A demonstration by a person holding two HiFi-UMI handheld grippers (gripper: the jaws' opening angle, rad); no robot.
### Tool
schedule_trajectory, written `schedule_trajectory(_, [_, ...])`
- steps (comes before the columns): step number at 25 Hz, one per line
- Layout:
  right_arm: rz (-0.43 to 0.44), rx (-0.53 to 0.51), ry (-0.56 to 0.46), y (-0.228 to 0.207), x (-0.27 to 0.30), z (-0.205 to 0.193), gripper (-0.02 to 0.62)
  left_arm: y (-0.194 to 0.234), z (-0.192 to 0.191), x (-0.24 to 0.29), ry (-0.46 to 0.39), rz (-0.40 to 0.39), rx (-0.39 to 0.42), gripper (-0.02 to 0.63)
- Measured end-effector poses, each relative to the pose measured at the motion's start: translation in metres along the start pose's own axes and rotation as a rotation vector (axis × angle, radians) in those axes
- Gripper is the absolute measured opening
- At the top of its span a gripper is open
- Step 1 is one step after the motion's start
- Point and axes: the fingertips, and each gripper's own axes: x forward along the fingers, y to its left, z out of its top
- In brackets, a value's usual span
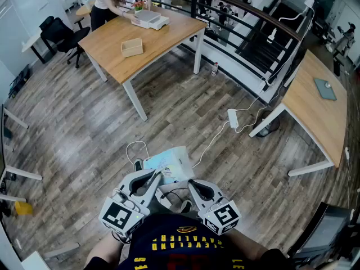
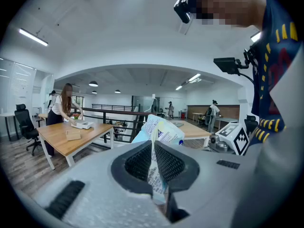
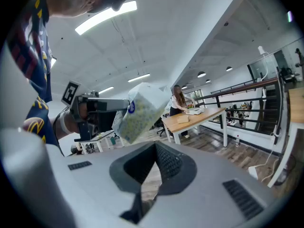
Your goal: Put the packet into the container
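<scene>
1. White-and-blue packet point(image 1: 169, 163) is pinched in the left gripper point(image 1: 156, 179). Its fingers point(image 2: 172, 163) are clamped on the packet's lower edge, and the rest sticks up past them. It's held in front of the person's body, over the wood floor.
2. Right gripper point(image 1: 194, 185) sits just beside the left, fingers point(image 3: 169, 162) pressed together with nothing in them.
3. My best guess for the container is the small cardboard box point(image 1: 132, 48) on the wooden desk point(image 1: 109, 52), well apart from the packet. Another person point(image 1: 109, 1) stands at the desk's far end.
4. So this looks like the carrying stage: packet in hand, not delivered yet.
5. Next move calls for walking over, getting the packet above the box, then letting go. It's only an edge grip, so it might swing.
</scene>
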Motion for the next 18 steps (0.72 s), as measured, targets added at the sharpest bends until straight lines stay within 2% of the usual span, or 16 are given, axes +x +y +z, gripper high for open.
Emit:
schedule_trajectory(5, [0.009,0.006,0.006,0.025,-0.006,-0.004,0.011,0.003,0.003,-0.026,-0.021,0.037,0.038,0.020])
schedule_trajectory(11, [-0.017,0.055,0.070,0.045,-0.005,-0.032,0.011,0.020,-0.038,-0.064,0.029,0.074,-0.019,0.020])
schedule_trajectory(15, [-0.048,0.085,0.116,0.061,0.002,-0.058,0.011,0.043,-0.062,-0.098,0.055,0.122,-0.087,0.020])
schedule_trajectory(18, [-0.057,0.102,0.171,0.092,-0.001,-0.080,0.011,0.059,-0.084,-0.137,0.076,0.158,-0.074,0.020])
